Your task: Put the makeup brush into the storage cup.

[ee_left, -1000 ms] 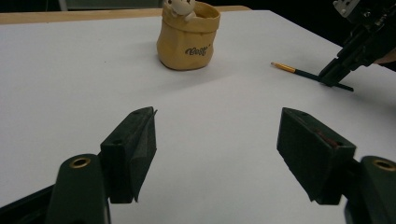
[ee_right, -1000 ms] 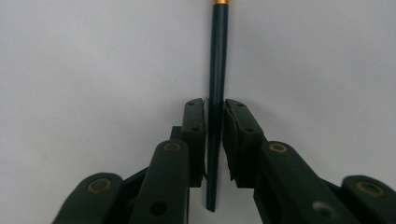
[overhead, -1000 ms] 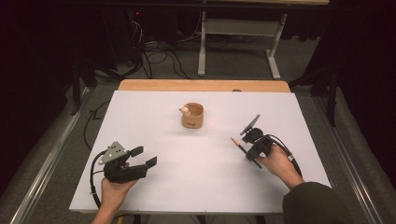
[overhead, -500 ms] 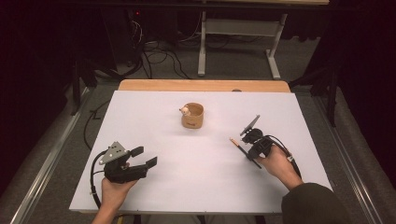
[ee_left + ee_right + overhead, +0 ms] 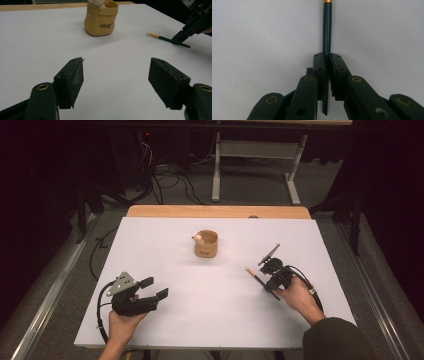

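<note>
Grip on the pen (image 5: 327,27): the right gripper (image 5: 326,58) has just been closing and its jaws now pinch the dark shaft, gold band ahead of the jaws, tail end sticking out behind them. The pen lies flat on the white counter (image 5: 210,320), toward its right edge and about midway between the near and far edges, tip aimed at the middle. In the high view the right gripper (image 5: 267,276) sits low over it. The left gripper (image 5: 116,75) rests near the left near corner with its jaws held wide and nothing between them. The tan cup (image 5: 206,244) stands upright near the middle of the far half, well apart from both grippers; a small pale thing sits at its rim. Judgement: the step in hand is the lift. Hold is near the tail end, so the tip may droop; raise straight up, slowly, before carrying toward the cup, if that is the goal. Keep the left gripper parked.
</note>
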{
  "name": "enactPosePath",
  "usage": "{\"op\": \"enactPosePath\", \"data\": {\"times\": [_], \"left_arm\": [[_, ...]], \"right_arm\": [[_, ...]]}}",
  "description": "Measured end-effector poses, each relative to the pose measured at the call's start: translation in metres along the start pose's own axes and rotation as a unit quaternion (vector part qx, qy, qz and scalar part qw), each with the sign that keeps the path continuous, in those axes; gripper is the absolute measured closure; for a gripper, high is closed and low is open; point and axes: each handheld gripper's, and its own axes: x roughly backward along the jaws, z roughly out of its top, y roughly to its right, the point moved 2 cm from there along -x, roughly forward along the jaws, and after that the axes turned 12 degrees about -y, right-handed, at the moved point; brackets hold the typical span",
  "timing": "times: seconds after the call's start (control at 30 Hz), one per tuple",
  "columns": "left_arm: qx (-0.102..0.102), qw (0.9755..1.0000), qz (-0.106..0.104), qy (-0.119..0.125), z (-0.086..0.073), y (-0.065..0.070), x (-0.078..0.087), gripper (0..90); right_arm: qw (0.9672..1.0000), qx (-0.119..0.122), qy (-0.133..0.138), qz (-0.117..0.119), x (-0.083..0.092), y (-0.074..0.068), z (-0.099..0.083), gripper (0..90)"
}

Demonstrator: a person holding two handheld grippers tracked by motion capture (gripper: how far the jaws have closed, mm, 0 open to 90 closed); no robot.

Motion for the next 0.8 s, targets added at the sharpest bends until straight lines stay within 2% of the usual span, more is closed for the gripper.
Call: {"op": "enactPosePath", "data": {"times": [0.53, 0.8], "left_arm": [[0.0, 1.0, 0.001, -0.002, 0.0, 0.0001, -0.0004, 28.8], [0.0, 1.0, 0.001, -0.003, 0.0, 0.0001, -0.0007, 28.8]], "right_arm": [[1.0, -0.003, 0.008, 0.0, 0.0004, 0.0013, -0.0015, 86.2], [0.9996, -0.013, 0.025, 0.005, 0.0024, 0.0064, -0.0069, 86.2]]}}
